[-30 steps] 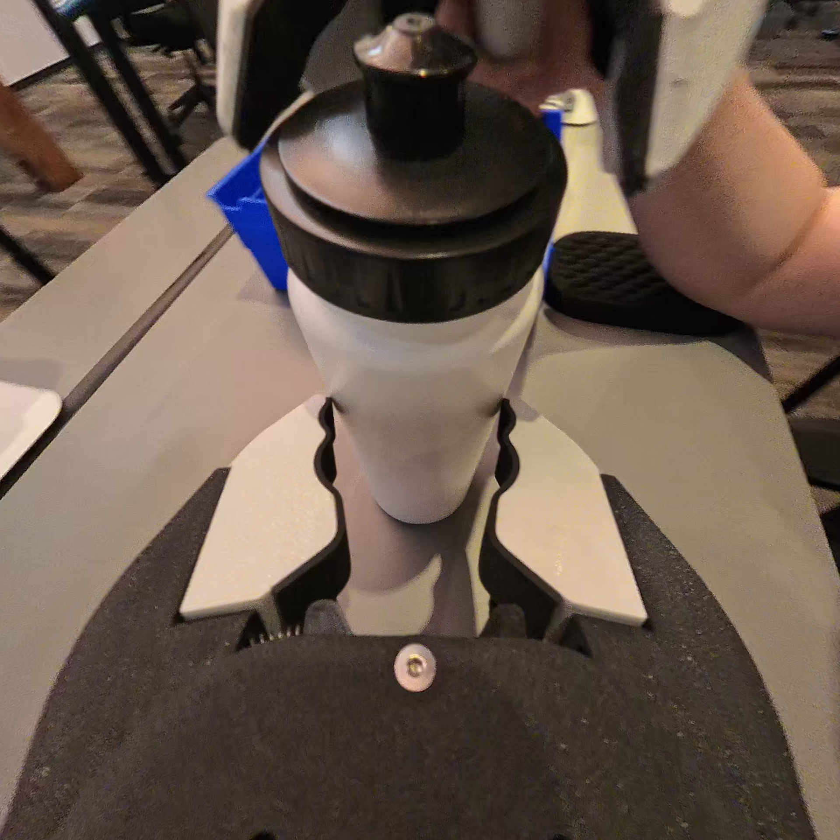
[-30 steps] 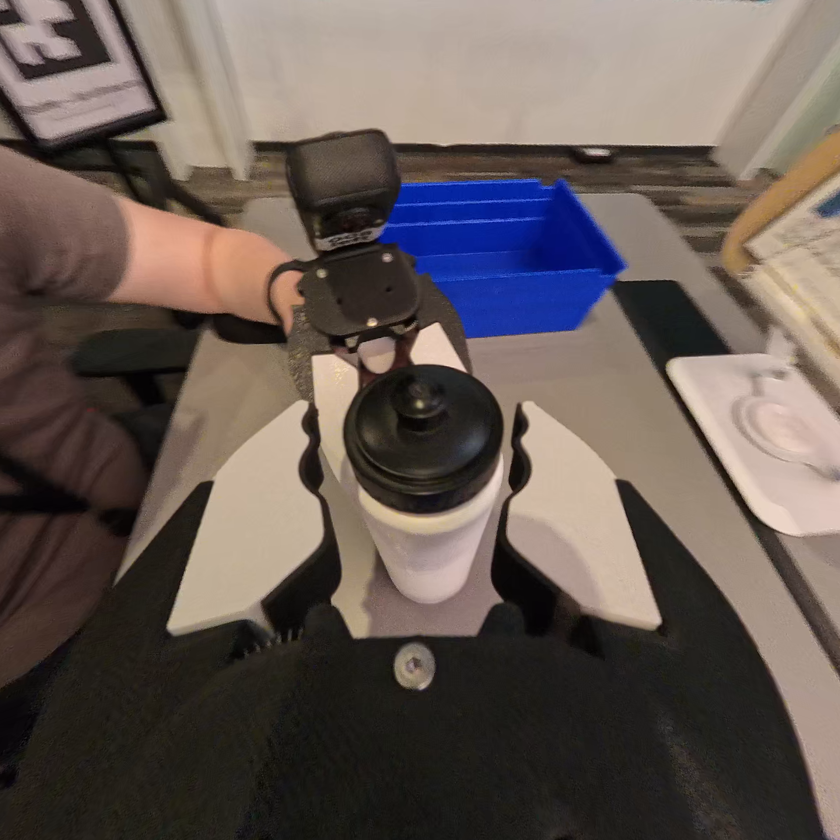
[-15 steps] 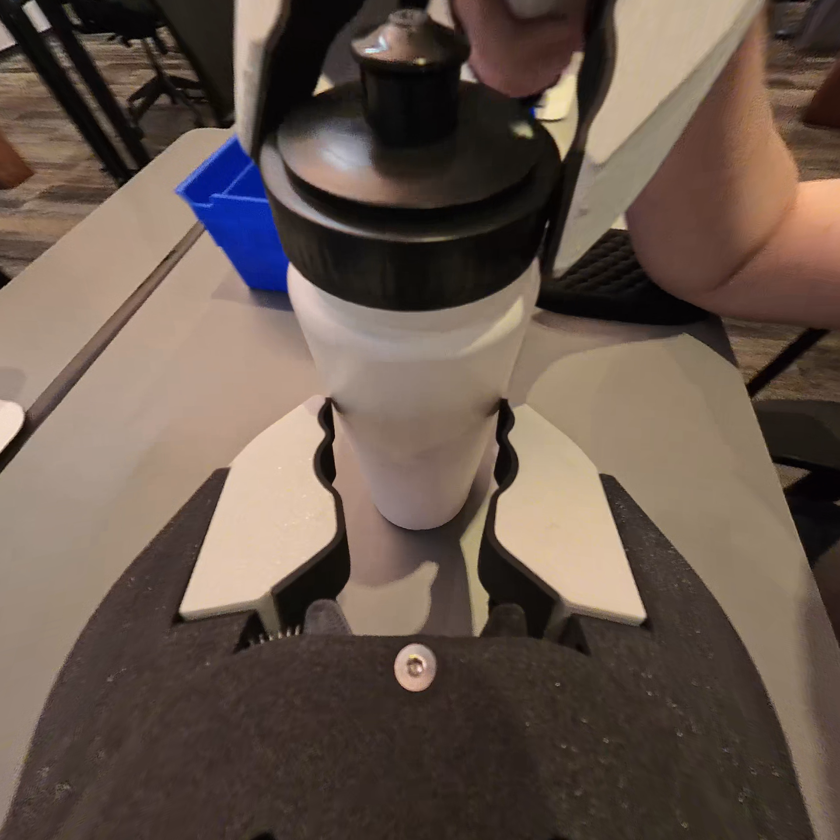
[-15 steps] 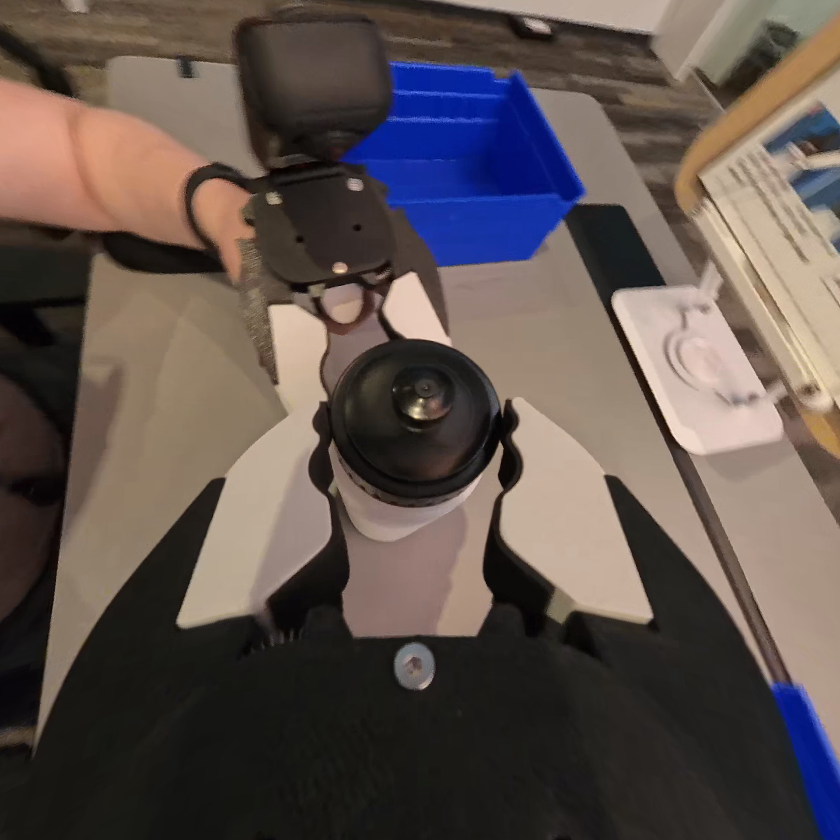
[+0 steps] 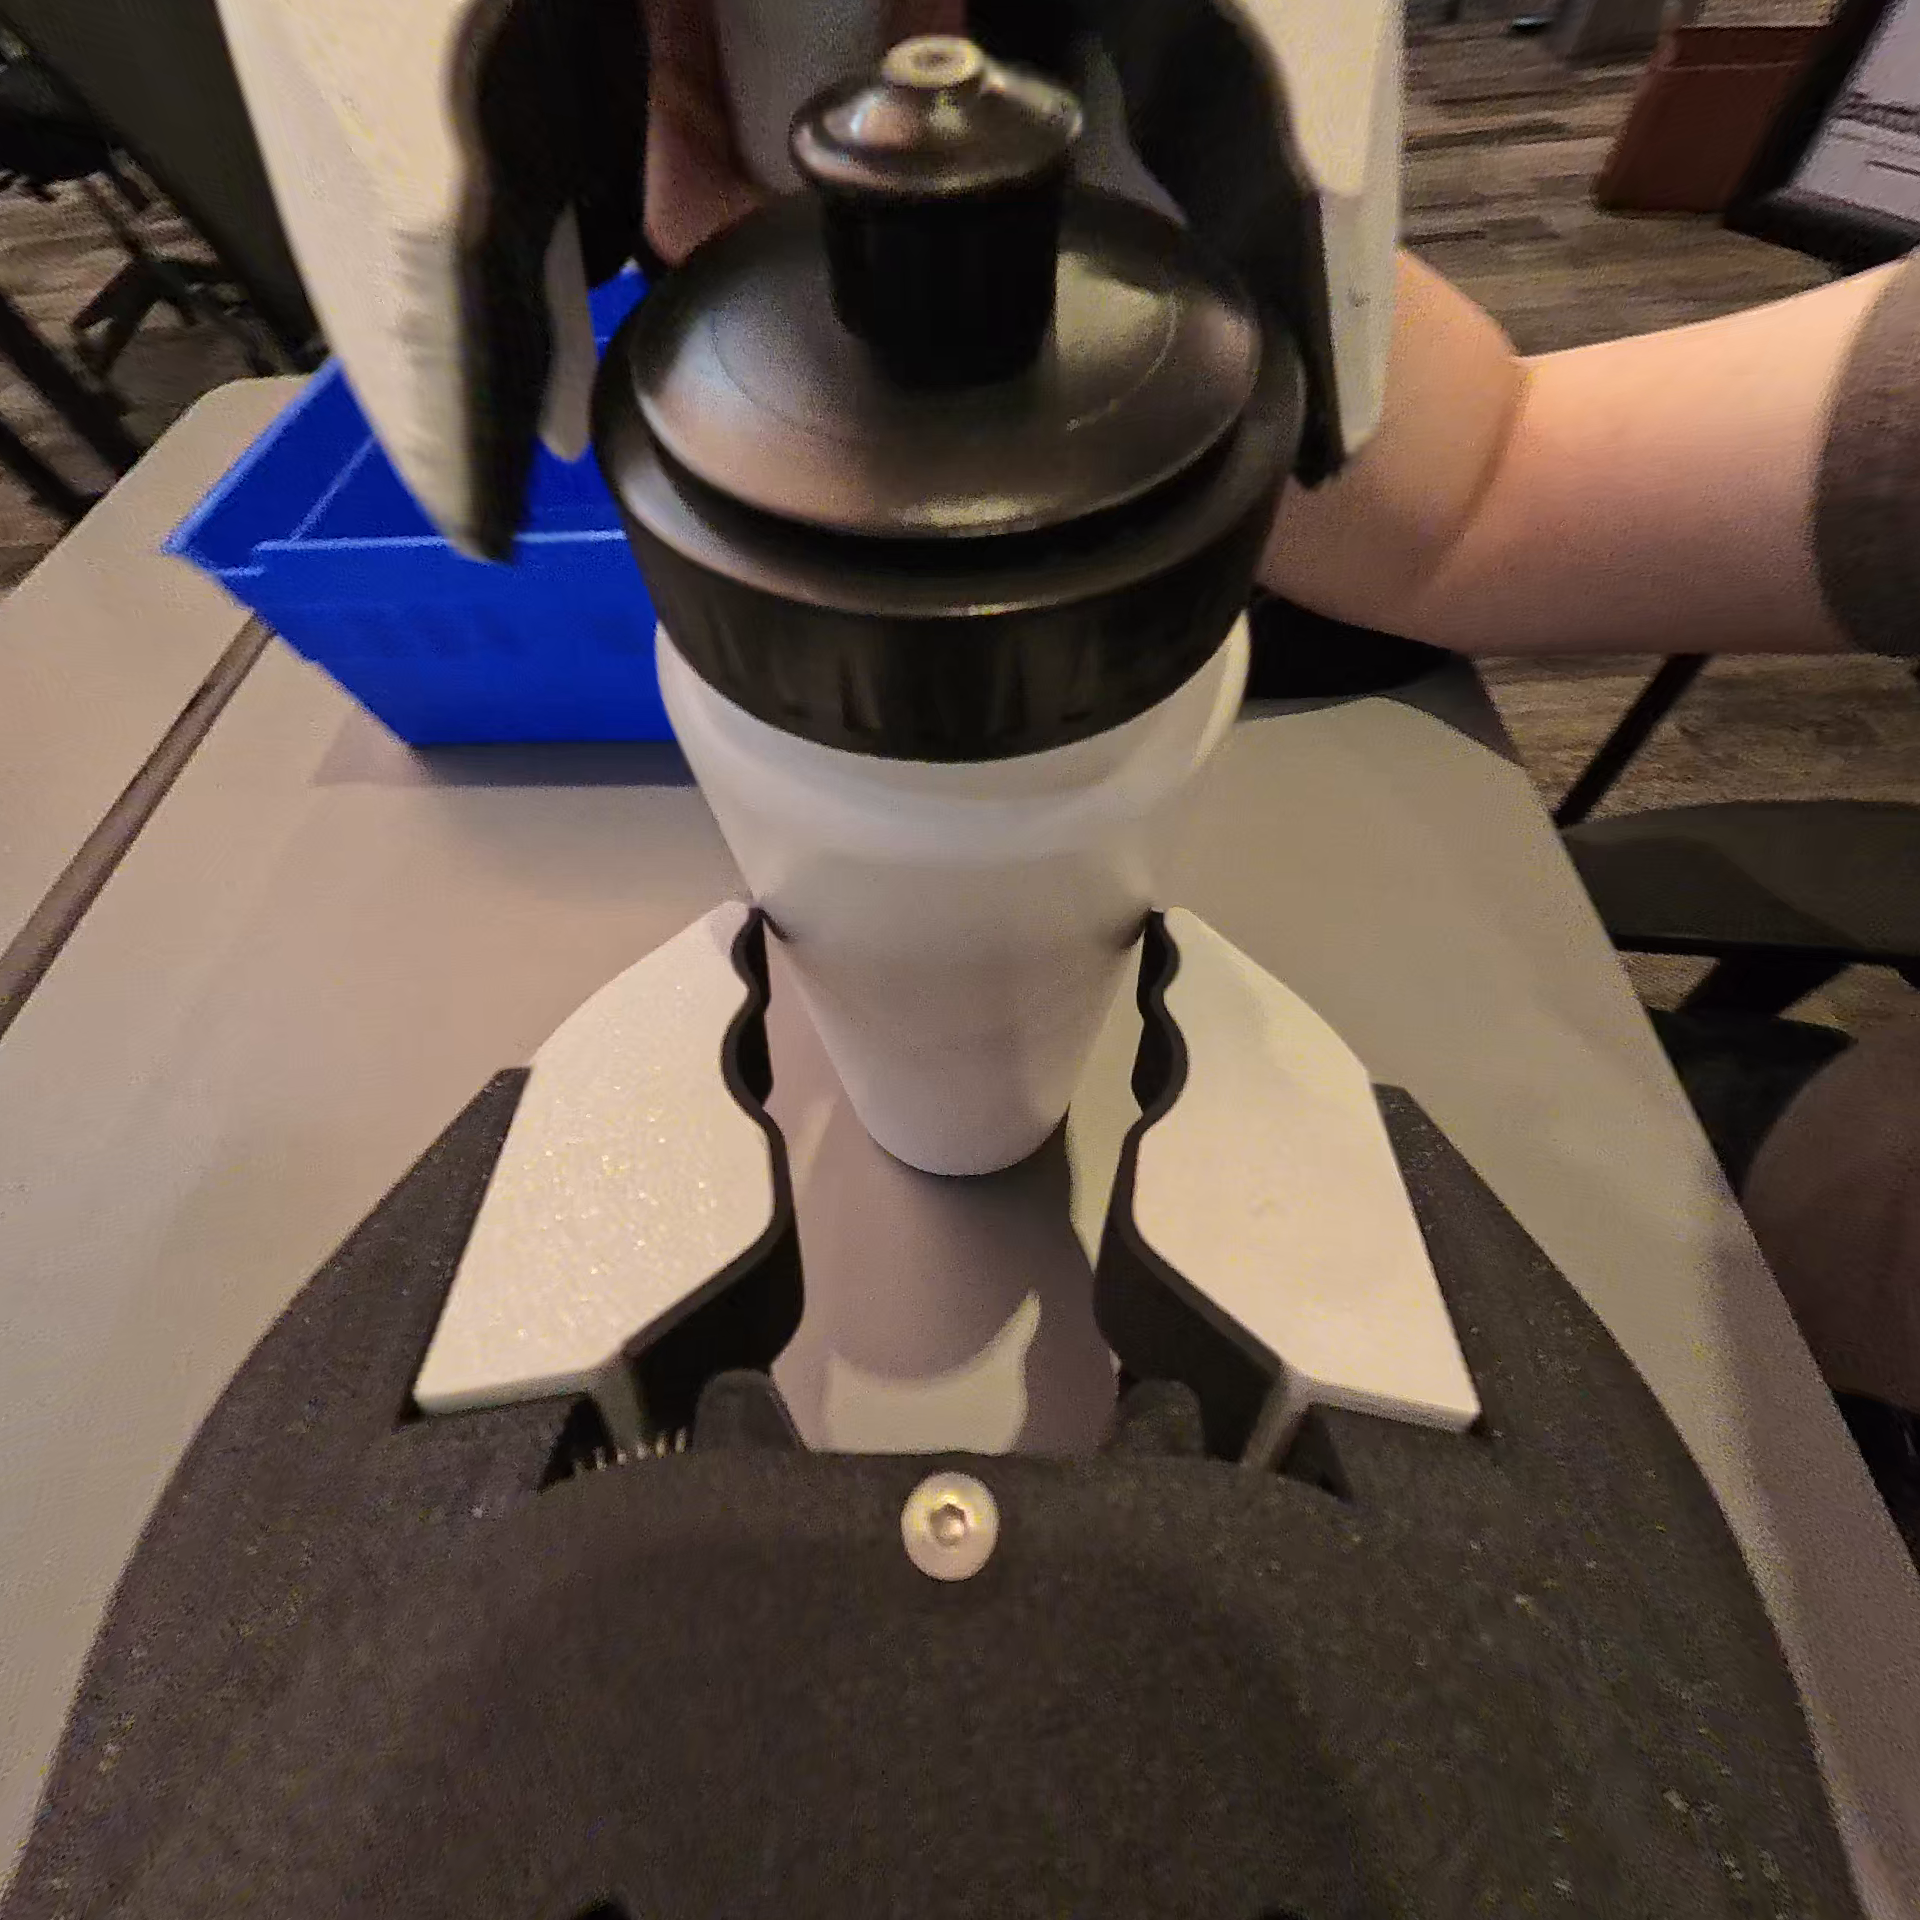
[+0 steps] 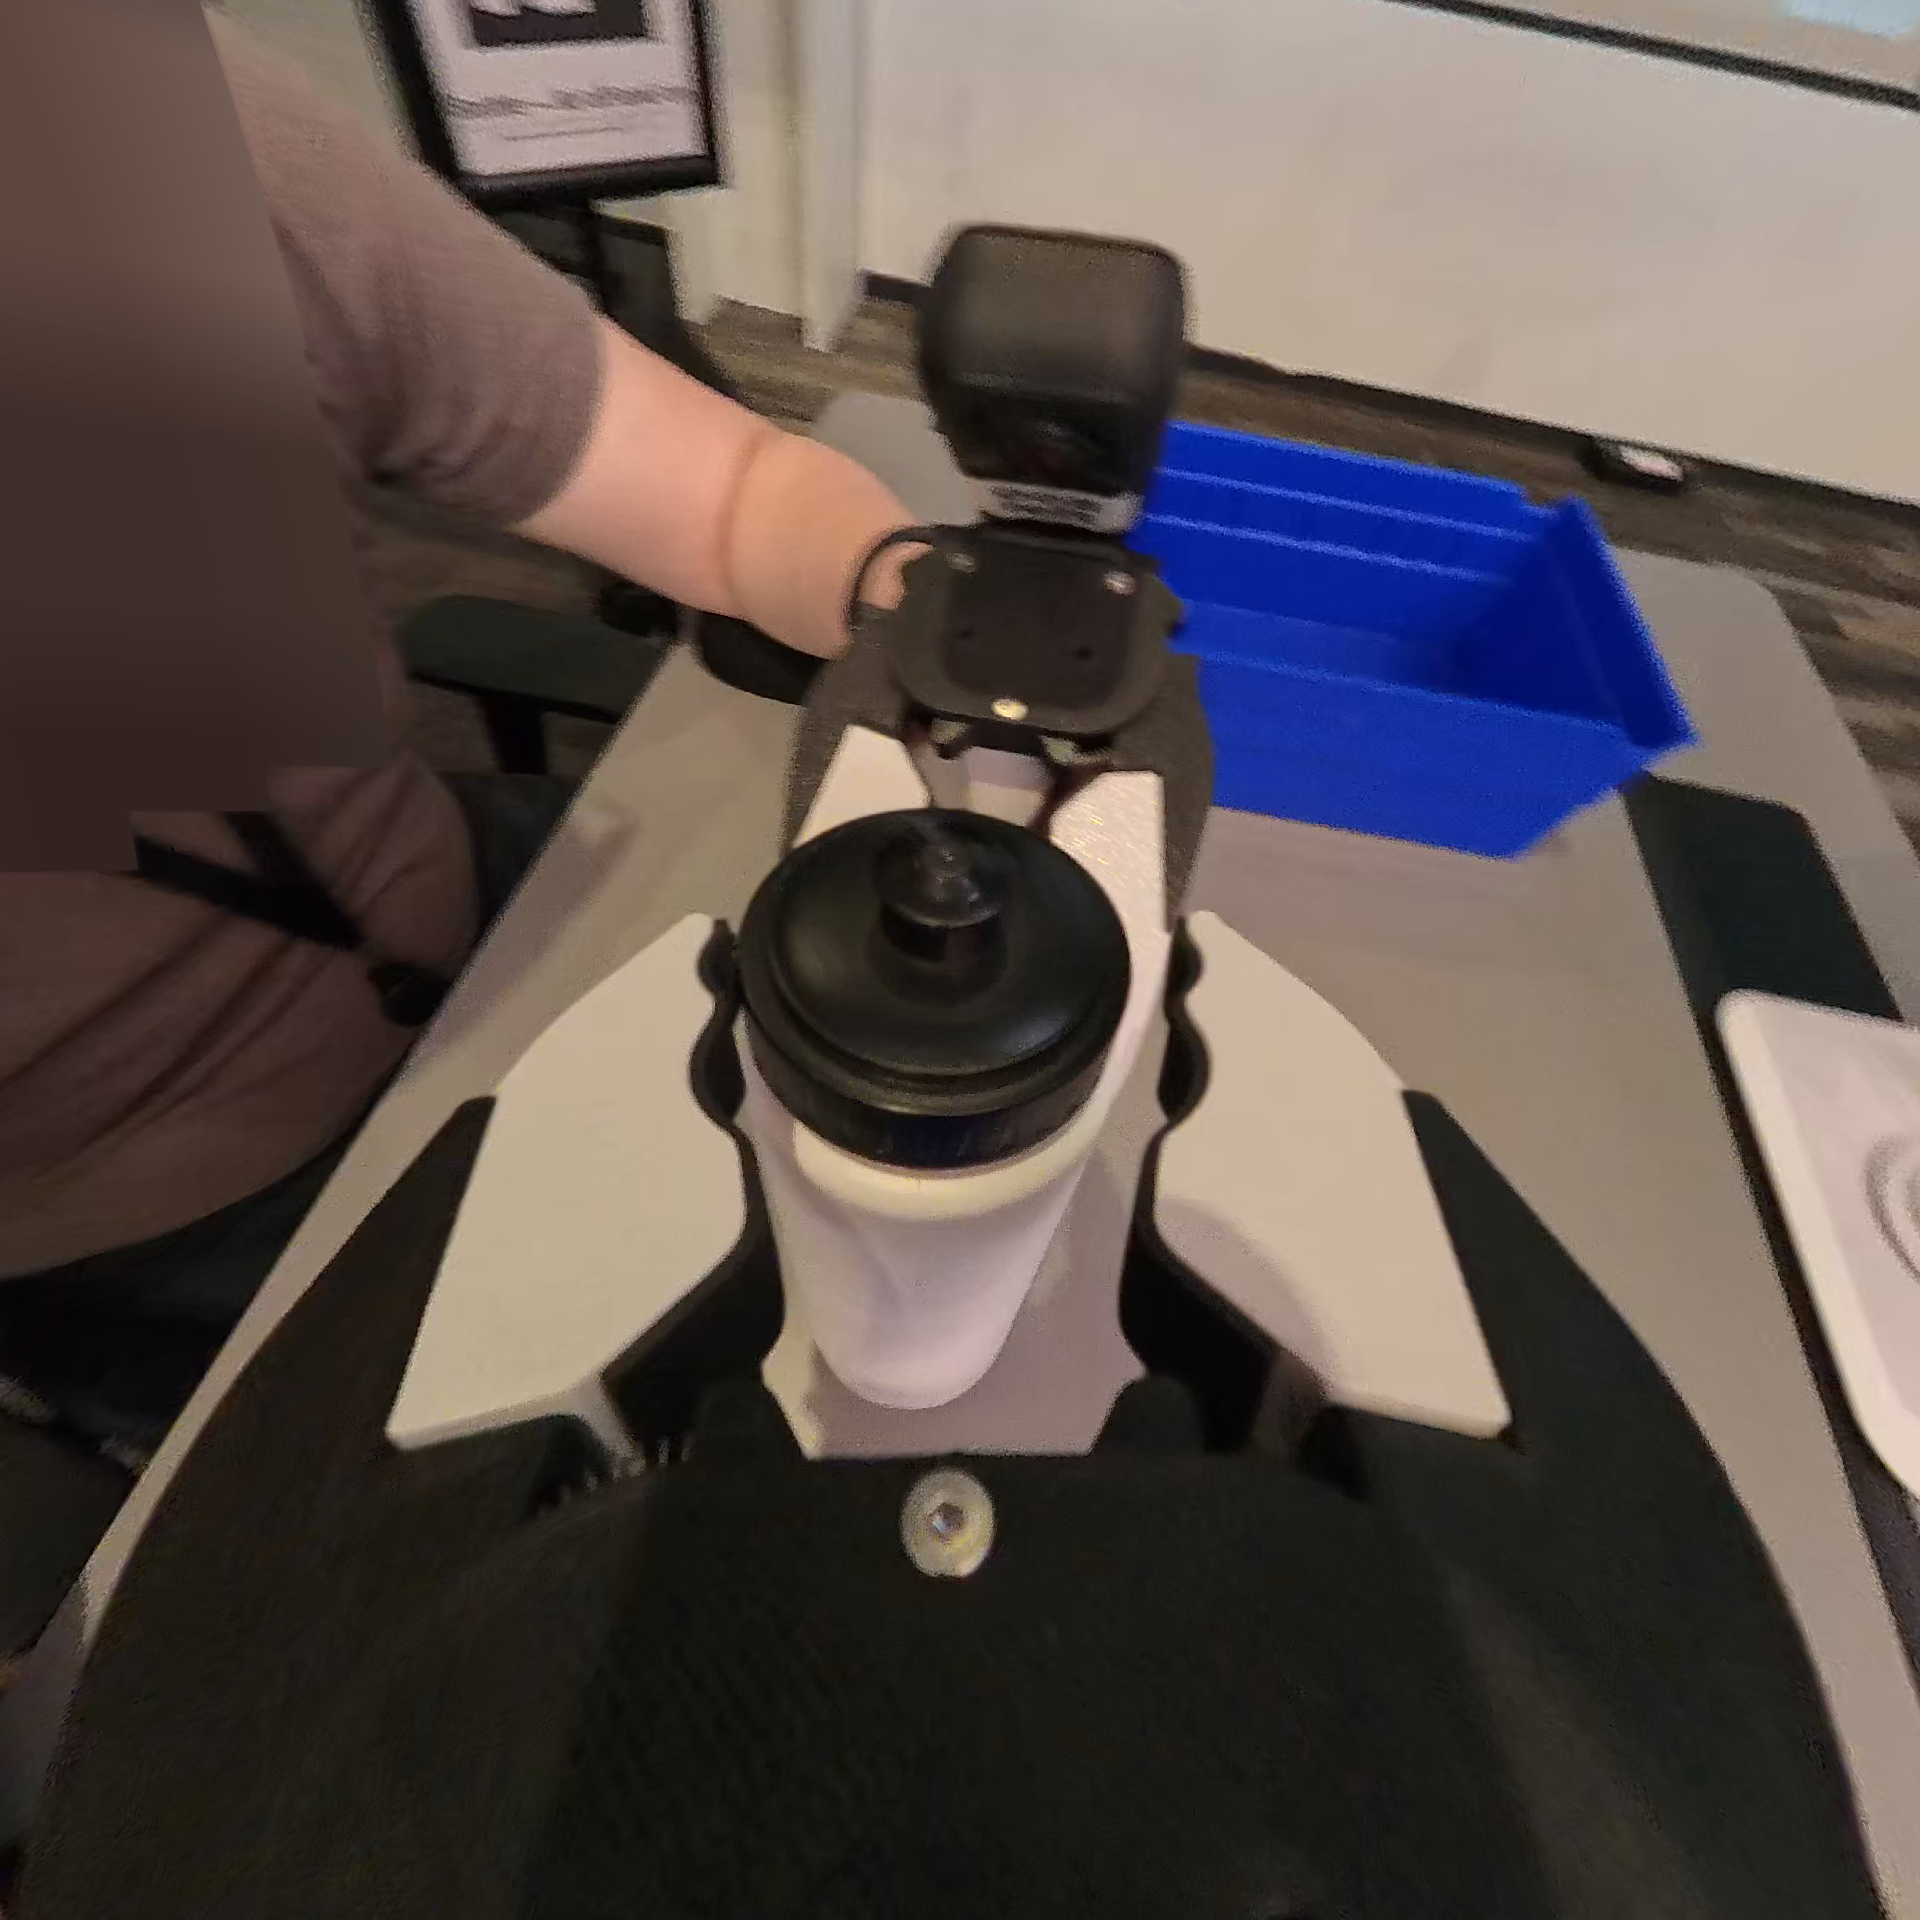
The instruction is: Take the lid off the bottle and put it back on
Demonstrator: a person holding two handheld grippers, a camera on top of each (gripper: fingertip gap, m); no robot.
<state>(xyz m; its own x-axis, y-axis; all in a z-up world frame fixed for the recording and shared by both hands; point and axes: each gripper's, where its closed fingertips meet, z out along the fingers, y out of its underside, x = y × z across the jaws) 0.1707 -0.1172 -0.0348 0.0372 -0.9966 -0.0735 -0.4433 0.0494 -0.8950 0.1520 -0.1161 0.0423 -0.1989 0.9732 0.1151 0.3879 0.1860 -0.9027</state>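
Note:
A white bottle point(image 5: 935, 883) with a black screw lid point(image 5: 935, 468) and a pull spout stands upright on the grey table point(image 5: 312, 987). My left gripper point(image 5: 951, 935) is shut on the bottle's lower body, both fingers touching it. My right gripper point(image 6: 951, 935) is open and straddles the lid point(image 6: 935, 997) from the far side. Its left finger point(image 6: 623, 1091) touches the lid's rim, and its right finger point(image 6: 1278, 1091) stands a little off. In the left wrist view its white fingers point(image 5: 395, 312) hang on either side of the lid. The bottle point(image 6: 904, 1278) shows below the lid.
A blue bin point(image 5: 436, 603) stands on the table behind the bottle, also seen in the right wrist view point(image 6: 1403, 675). A white tray point(image 6: 1829, 1195) lies at the right on a black mat point(image 6: 1714, 914). A person's forearm point(image 5: 1558, 499) reaches in from the right.
My right gripper has come down from above and behind the lid to sit around it, still open. My left gripper has kept its hold on the bottle.

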